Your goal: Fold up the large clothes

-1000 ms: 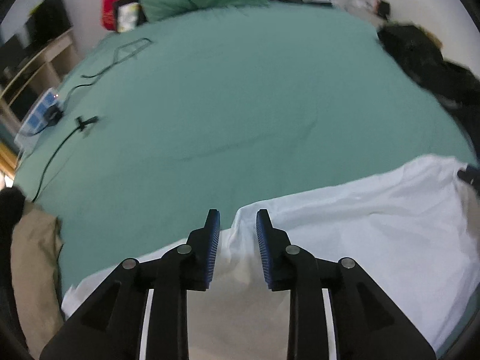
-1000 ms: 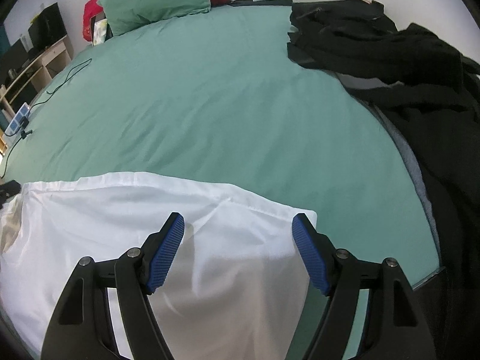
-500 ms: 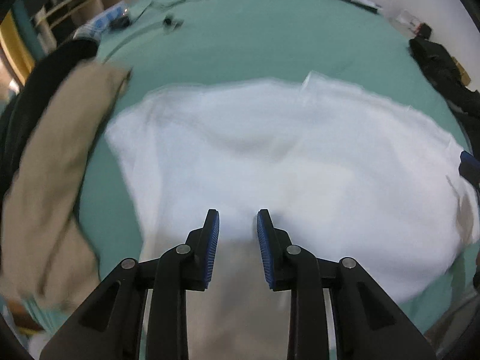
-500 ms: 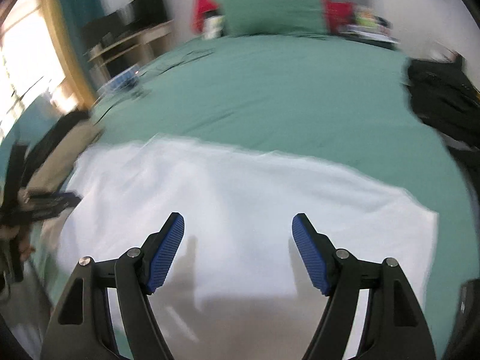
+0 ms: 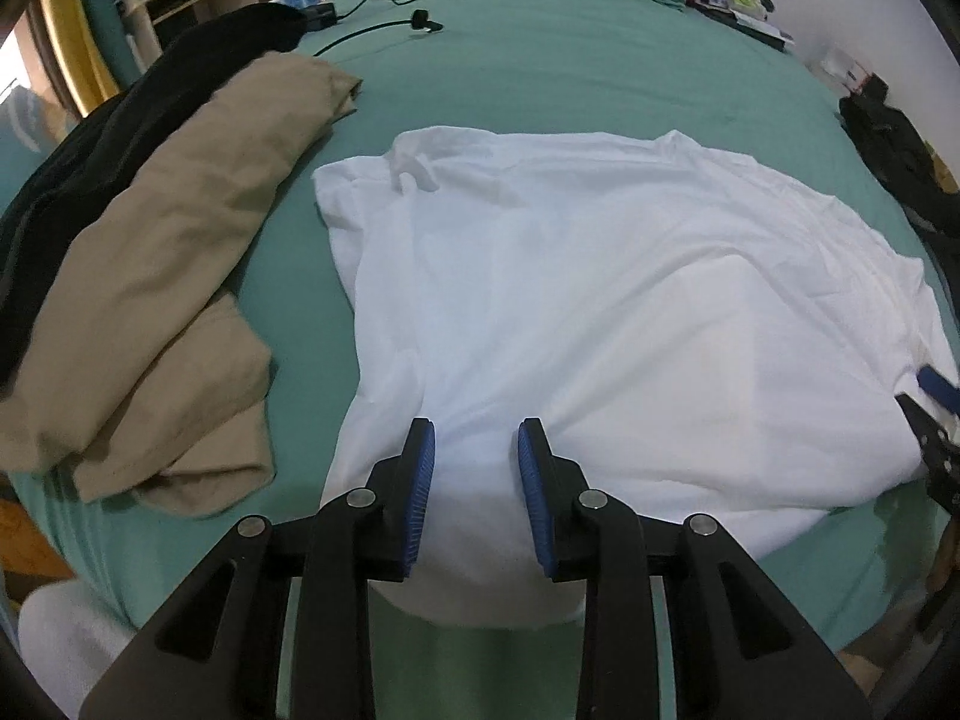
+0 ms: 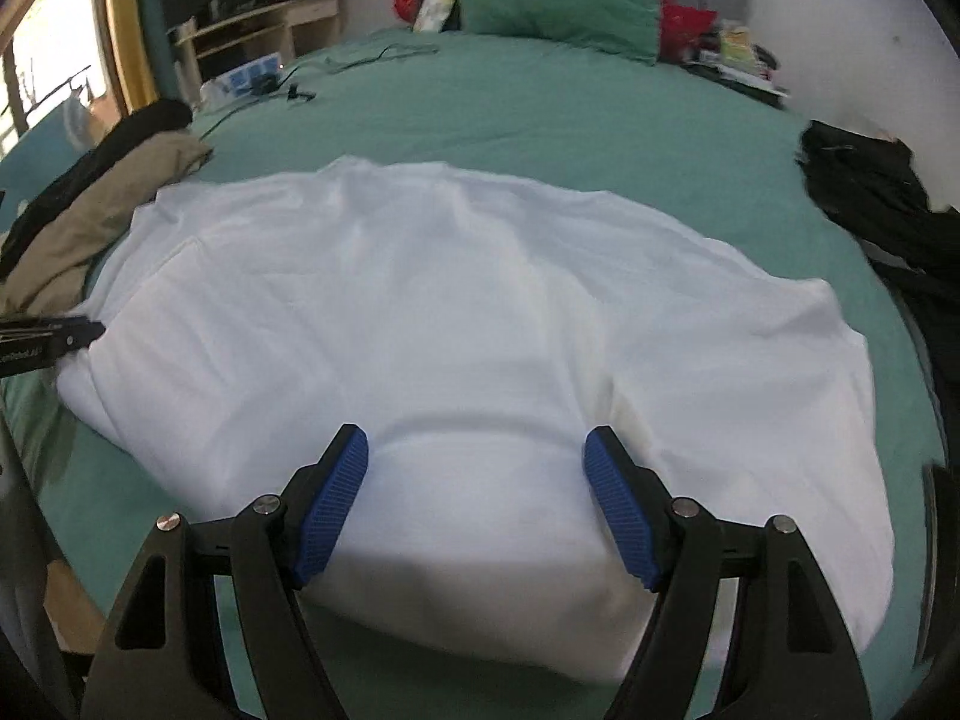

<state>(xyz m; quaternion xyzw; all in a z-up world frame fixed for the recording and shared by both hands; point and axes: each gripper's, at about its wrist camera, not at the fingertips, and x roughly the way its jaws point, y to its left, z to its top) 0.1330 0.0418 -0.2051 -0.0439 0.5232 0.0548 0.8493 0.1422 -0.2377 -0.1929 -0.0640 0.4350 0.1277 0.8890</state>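
A large white shirt (image 5: 612, 312) lies spread out on the near part of a bed covered by a green sheet (image 5: 540, 78), with its lower edge hanging a little over the bed's near edge. The left tool (image 5: 474, 468) hovers above the near left part of the shirt; its blue pads stand a modest gap apart, and they have just been easing wider, with nothing pressed between them, only cloth showing beyond the gap. The right tool (image 6: 477, 480) hangs over the near middle of the shirt with its pads spread wide and grasping nothing; the white cloth lies under and behind them, and whether the tips touch it cannot be told. In the left wrist view the right tool's blue tip shows at the far right edge, just beside the shirt's right side. To the left of the shirt, a tan garment (image 5: 162, 276) lies bunched along the bed's edge, partly on top of a black garment (image 5: 78, 162). At the bed's far right lies a pile of black clothes (image 6: 876, 192). A black cable (image 5: 384, 18) trails across the sheet at the far left, and a green pillow (image 6: 552, 0) rests at the head of the bed.
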